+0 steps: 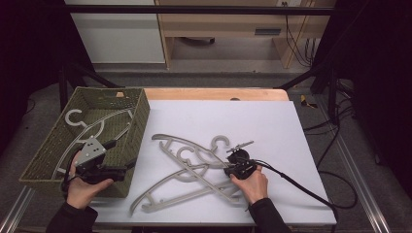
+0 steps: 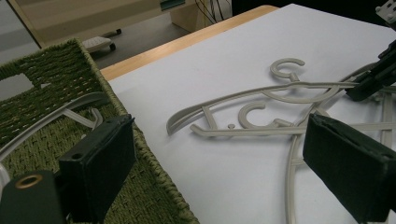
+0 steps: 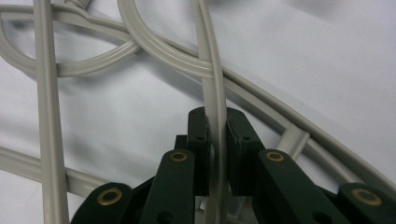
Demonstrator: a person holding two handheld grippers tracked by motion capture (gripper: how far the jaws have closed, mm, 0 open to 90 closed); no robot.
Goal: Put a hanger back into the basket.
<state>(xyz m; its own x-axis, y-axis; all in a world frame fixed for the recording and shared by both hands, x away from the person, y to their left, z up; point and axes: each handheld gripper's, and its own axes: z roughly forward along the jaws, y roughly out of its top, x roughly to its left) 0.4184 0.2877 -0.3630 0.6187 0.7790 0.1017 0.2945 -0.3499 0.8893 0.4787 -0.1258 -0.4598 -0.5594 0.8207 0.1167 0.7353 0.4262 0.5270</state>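
green woven basket [image 1: 141,116], white table [image 1: 272,121]

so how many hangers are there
4, possibly: one hanger in the basket of green weave, about three tangled in a pile on the white sheet. The overlap makes the pile hard to separate.

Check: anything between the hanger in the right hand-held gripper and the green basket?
The right hand-held gripper is shut on a hanger bar tangled with the other hangers. The basket's near wall must be cleared, and the left hand-held gripper sits at it.
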